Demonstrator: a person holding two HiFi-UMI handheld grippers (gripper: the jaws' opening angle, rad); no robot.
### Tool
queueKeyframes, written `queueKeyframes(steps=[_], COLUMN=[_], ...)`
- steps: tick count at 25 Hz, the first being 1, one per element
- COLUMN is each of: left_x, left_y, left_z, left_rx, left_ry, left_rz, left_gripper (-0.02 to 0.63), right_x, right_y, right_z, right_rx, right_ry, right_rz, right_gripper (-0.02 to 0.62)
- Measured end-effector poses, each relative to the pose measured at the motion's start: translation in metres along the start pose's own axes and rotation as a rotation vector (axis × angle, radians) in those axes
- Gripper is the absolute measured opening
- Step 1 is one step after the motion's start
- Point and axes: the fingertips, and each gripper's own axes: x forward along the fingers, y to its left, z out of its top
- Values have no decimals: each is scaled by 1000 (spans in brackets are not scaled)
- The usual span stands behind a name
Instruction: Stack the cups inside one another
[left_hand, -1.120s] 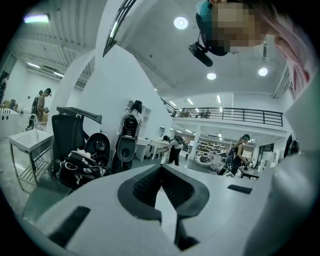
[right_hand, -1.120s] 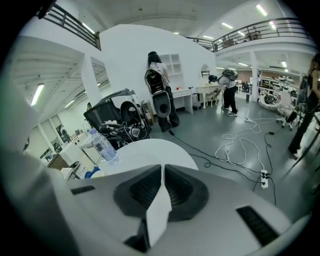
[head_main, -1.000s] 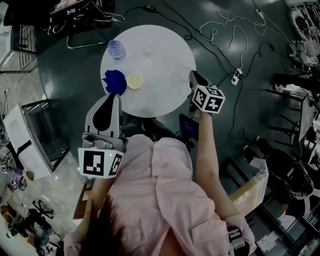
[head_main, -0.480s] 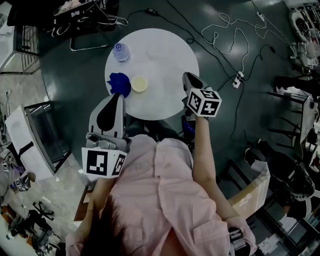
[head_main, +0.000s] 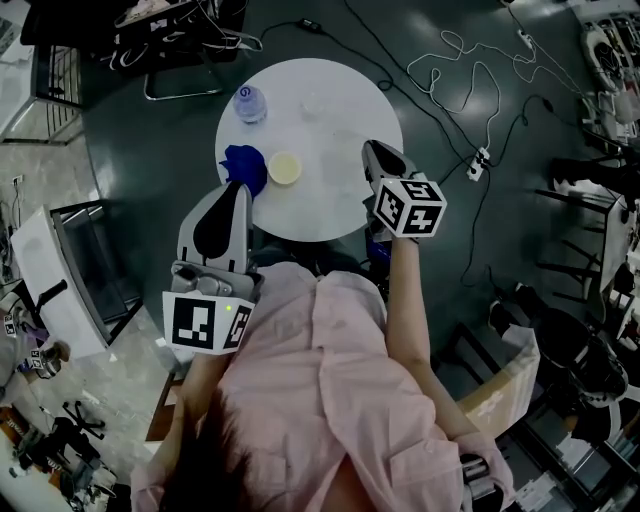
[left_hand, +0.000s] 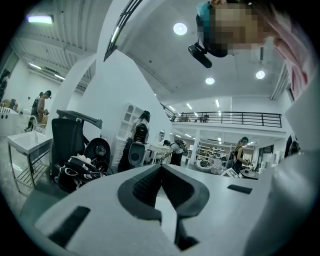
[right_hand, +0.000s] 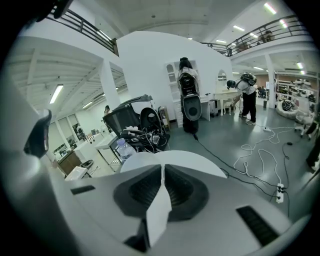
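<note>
In the head view a round white table (head_main: 330, 205) carries a blue cup (head_main: 243, 168) at its left edge and a pale yellow cup (head_main: 285, 167) right beside it, both standing apart, mouths up. My left gripper (head_main: 240, 187) hovers just short of the blue cup, at the table's near-left rim, jaws shut and empty. Over the table's right rim sits my right gripper (head_main: 370, 148), also shut on nothing. The left gripper view points up at the ceiling, so my left gripper (left_hand: 161, 170) sees no cups there. Past my right gripper (right_hand: 162, 170) only the table top (right_hand: 200, 167) shows.
A water bottle (head_main: 249, 102) stands at the table's far left; it also appears as the bottle (right_hand: 122, 148) in the right gripper view. A faint clear round thing (head_main: 313, 103), perhaps a clear cup, sits at the far side. Cables (head_main: 470, 70) and a power strip (head_main: 477, 160) lie on the floor to the right.
My right gripper has drifted slightly left, further in over the table's right rim. The left gripper has hardly moved. The cups stay where they were.
</note>
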Motion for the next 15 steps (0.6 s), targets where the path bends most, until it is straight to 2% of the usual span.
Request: queueKeyframes(steps=[15], left_x=[-8], left_y=[20], left_z=[4], left_rx=[4], left_ry=[-6], left_rz=[25], left_gripper=[15], right_x=[22], right_y=[55], right_z=[-9], right_rx=[-86], right_ry=[67], right_rz=[115], right_gripper=[41])
